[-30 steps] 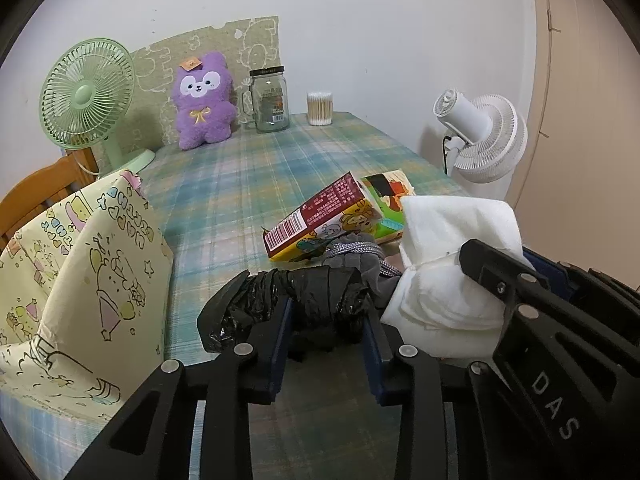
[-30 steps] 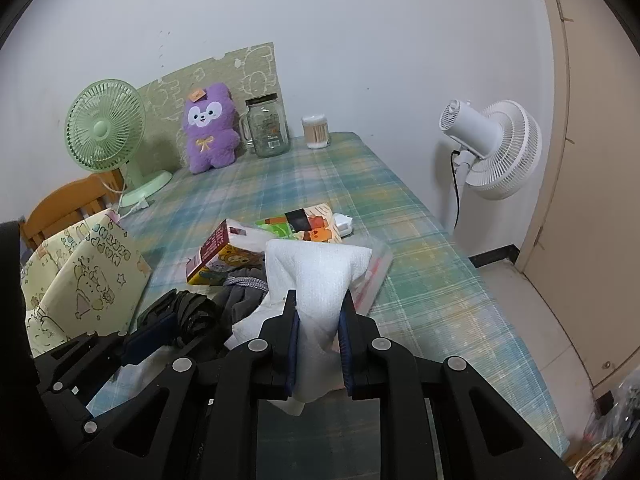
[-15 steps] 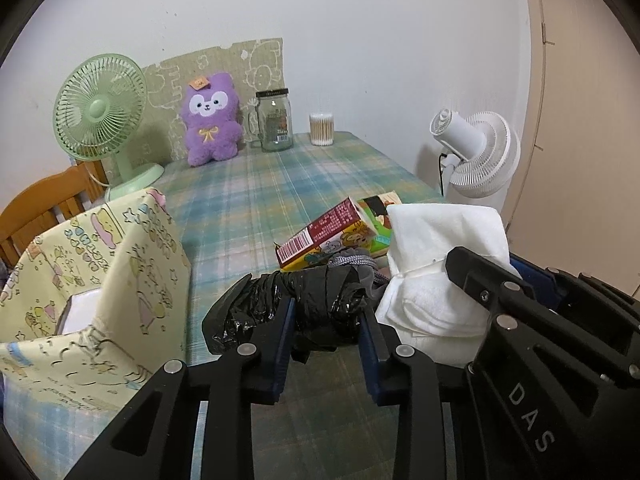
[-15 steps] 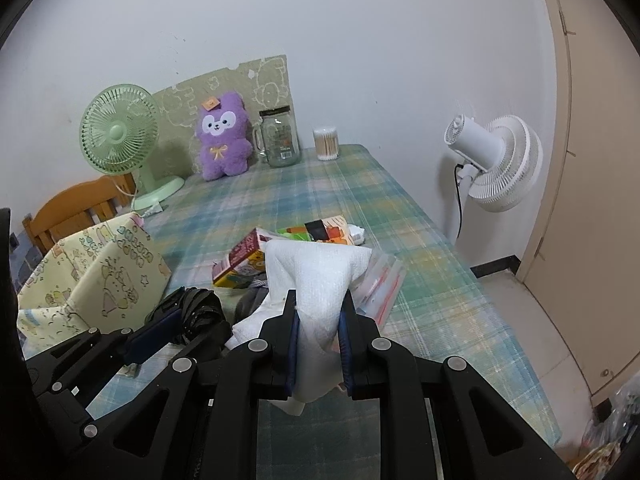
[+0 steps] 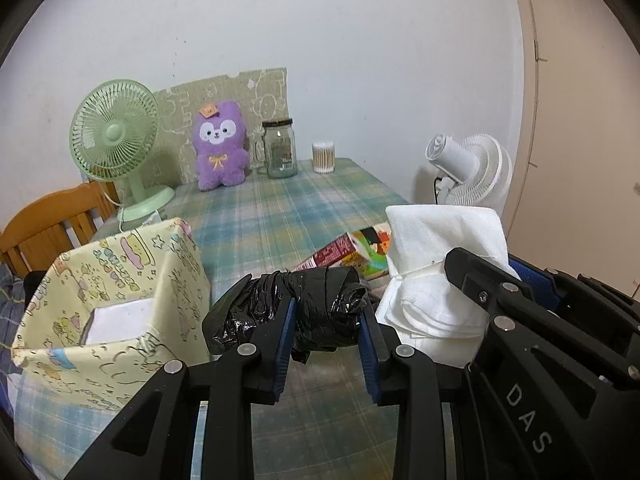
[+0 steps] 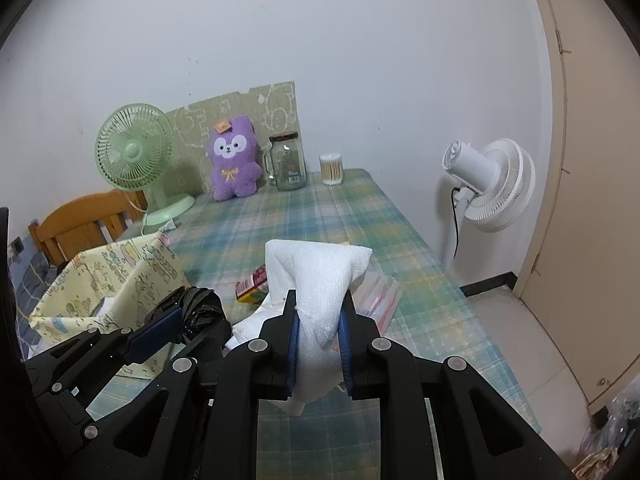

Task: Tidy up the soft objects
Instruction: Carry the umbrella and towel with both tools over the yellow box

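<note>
My left gripper [image 5: 326,330] clamped black bag roll [image 5: 316,304]; right gripper [image 6: 318,330] clamped white cloth [image 6: 320,280], beside yellow box [image 5: 120,280].

Room, interior. Walls: plain white, lightly scuffed. Beige door [image 6: 584,152] at right, closed, dark skirting beside it. Floor: pale tiles [image 6: 532,344], right of the fingers. Table [image 6: 352,208]: pastel plaid cloth, extending ahead of the fingers to the far wall. Wooden chair back [image 6: 86,220], ahead-left of the fingers. Green desk fan [image 6: 138,152] on the table's far left corner; white standing fan [image 6: 492,184] on the floor, ahead-right. Patterned olive board [image 6: 240,116] propped against the far wall. Lighting: even, soft, indoor.
</note>
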The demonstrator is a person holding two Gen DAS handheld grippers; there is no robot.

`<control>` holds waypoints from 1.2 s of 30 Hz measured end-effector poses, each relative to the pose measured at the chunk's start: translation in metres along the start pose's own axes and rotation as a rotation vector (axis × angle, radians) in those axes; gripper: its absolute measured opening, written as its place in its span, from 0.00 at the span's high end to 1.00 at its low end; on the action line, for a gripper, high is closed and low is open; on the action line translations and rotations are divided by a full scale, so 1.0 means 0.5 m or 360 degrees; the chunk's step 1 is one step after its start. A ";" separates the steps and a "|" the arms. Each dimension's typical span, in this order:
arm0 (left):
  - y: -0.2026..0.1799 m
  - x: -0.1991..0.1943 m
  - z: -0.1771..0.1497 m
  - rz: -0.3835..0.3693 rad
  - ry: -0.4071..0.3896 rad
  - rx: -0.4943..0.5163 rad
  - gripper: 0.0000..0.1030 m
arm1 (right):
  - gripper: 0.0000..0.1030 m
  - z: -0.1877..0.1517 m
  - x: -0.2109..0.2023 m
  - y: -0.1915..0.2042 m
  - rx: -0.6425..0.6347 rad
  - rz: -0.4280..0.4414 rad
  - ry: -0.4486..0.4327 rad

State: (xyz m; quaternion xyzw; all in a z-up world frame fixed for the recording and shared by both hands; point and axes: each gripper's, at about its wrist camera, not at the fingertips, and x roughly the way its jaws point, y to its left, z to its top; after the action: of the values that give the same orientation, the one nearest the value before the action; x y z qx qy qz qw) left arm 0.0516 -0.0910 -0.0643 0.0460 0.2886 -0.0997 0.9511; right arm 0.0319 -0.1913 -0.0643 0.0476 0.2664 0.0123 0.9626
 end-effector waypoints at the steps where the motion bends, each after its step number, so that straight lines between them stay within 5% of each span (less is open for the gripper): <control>1: -0.001 -0.006 0.000 0.0003 -0.0008 0.0002 0.71 | 0.81 0.003 -0.006 0.001 -0.0002 0.0001 -0.0009; 20: 0.012 -0.106 0.076 0.0000 -0.0123 -0.0004 0.71 | 0.80 0.084 -0.108 0.029 -0.0018 0.0002 -0.0127; 36: 0.066 -0.134 0.116 0.0052 -0.0170 -0.0012 0.71 | 0.80 0.134 -0.113 0.087 -0.0043 0.0052 -0.0151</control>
State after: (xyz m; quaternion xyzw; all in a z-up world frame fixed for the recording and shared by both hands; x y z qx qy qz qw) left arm 0.0356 -0.0562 0.0223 0.0417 0.2370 -0.0853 0.9668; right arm 0.0179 -0.1563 0.0259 0.0393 0.2194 0.0294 0.9744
